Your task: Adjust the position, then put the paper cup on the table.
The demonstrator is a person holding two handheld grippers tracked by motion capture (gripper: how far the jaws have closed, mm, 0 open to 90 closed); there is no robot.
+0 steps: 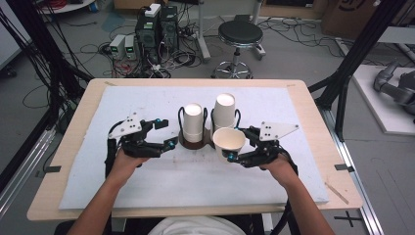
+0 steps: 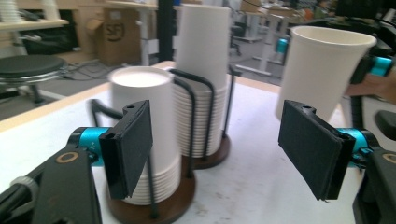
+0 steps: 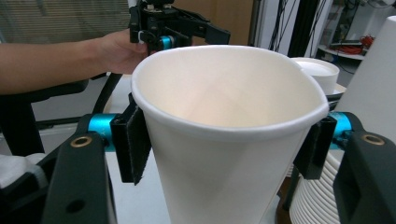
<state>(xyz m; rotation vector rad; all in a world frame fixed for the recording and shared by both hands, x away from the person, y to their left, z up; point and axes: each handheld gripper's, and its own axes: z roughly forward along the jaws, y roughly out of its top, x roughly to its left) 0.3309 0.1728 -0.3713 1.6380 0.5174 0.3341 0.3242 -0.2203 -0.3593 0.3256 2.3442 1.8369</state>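
Paper cup (image 1: 229, 141) sits clamped in my right gripper (image 1: 240, 143), mouth up and tipped toward me, its long axis running from rim down to a narrower base. Thin white paper, smooth wall, rolled lip; the foam-faced pads (image 3: 136, 145) press it from both sides. It hangs at about five o'clock from the taller stack (image 1: 224, 111), just beside it. My left gripper (image 1: 165, 133) stands with jaws apart and nothing between them, at nine o'clock from the shorter stack (image 1: 193, 122). Both stacks stand upside down inside black wire loops on a dark wooden holder (image 2: 183, 195). My right hand is nearer to it.
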